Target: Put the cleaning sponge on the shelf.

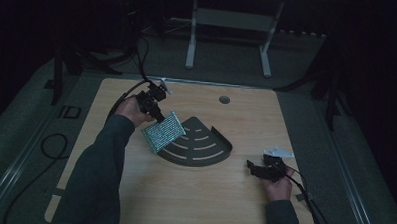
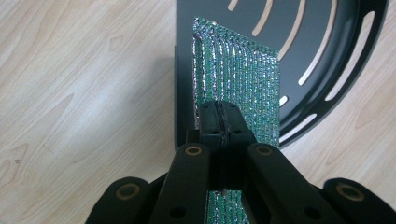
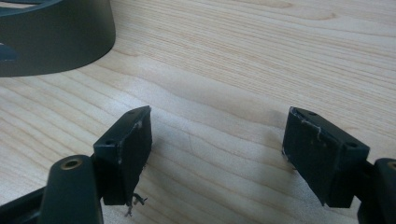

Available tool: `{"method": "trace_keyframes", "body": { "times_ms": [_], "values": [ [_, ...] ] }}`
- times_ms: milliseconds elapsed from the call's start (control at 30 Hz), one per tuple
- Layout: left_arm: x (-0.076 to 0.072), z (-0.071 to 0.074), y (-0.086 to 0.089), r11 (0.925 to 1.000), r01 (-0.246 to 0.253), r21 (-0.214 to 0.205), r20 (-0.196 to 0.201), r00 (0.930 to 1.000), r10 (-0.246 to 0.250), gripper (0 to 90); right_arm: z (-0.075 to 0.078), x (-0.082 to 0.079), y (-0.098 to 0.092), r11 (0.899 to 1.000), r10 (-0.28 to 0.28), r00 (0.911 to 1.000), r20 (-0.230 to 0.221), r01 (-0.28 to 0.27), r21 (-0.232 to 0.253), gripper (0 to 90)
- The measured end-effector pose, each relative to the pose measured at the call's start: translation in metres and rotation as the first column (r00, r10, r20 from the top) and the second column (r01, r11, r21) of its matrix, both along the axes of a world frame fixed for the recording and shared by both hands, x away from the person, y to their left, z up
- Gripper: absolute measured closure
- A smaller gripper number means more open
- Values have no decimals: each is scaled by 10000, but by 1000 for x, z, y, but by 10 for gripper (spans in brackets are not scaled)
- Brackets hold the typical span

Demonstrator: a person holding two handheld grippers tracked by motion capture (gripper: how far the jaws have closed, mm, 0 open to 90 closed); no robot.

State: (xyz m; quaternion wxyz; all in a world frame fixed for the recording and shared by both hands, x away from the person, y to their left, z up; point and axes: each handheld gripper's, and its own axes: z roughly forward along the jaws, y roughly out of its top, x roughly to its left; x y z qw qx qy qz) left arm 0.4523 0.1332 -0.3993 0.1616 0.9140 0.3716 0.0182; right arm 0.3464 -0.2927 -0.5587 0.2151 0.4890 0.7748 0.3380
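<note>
A glittery green mesh sheet (image 1: 163,132) hangs tilted over the left edge of a dark quarter-round slotted tray (image 1: 205,153) in the middle of the table. My left gripper (image 1: 160,118) is shut on the sheet's upper edge; in the left gripper view the sheet (image 2: 238,74) runs out past the closed jaws, above the tray (image 2: 327,56). My right gripper (image 1: 250,165) rests open just right of the tray, low over bare wood. In the right gripper view its pads (image 3: 133,149) stand wide apart with nothing between them, and the tray's wall (image 3: 56,42) is at the top left.
The light wooden tabletop (image 1: 233,203) has a round cable hole (image 1: 224,99) near its far edge. Cables trail off both grippers. A white frame (image 1: 229,23) stands on the dark floor beyond the table.
</note>
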Motion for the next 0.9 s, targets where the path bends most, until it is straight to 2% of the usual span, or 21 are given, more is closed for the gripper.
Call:
{"method": "trace_keyframes", "body": {
  "times_ms": [400,633,900],
  "values": [
    [8,-6,-15,10000,-41,-15,92,9999,41,900,0,0,0,10000,10,10000,6,-10,-7,234],
    [13,-9,-21,9999,-102,89,162,9998,100,900,0,0,0,10000,11,10000,6,-11,0,234],
    [17,-16,-31,9991,-166,398,451,9989,148,900,0,0,0,10000,18,10000,6,-18,1,234]
  ]
}}
